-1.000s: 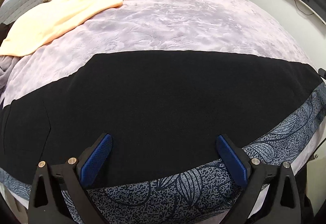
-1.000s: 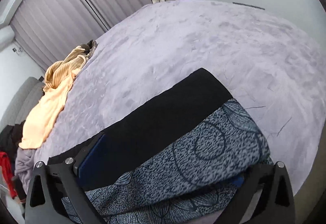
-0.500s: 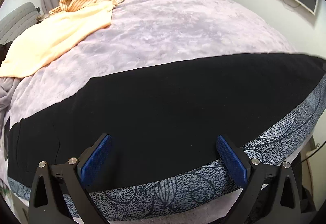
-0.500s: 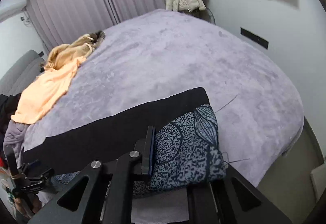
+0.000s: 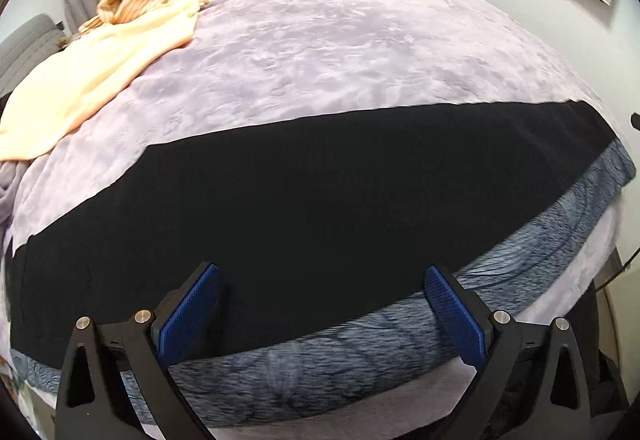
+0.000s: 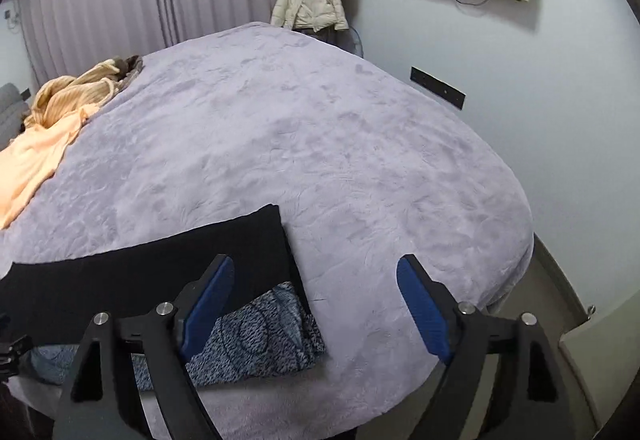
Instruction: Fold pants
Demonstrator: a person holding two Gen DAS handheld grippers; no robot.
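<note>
Both grippers hang open and empty above the near bed edge: the left gripper (image 5: 320, 304) over the pants (image 5: 320, 195), the right gripper (image 6: 316, 300), whose jaws have just been opening, past their end. The black pants lie flat across the purple bed (image 5: 360, 51), a patterned grey layer showing beneath. Farther off lies a peach garment (image 5: 92, 79).

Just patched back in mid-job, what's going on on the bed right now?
A person is folding pants on the purple bed. The black pants lie flat in a long strip near the front edge, over a grey patterned cloth. Both grippers are open and hold nothing: the left gripper hangs over the middle, and the right gripper, jaws just reopened, is by the right end.
</note>
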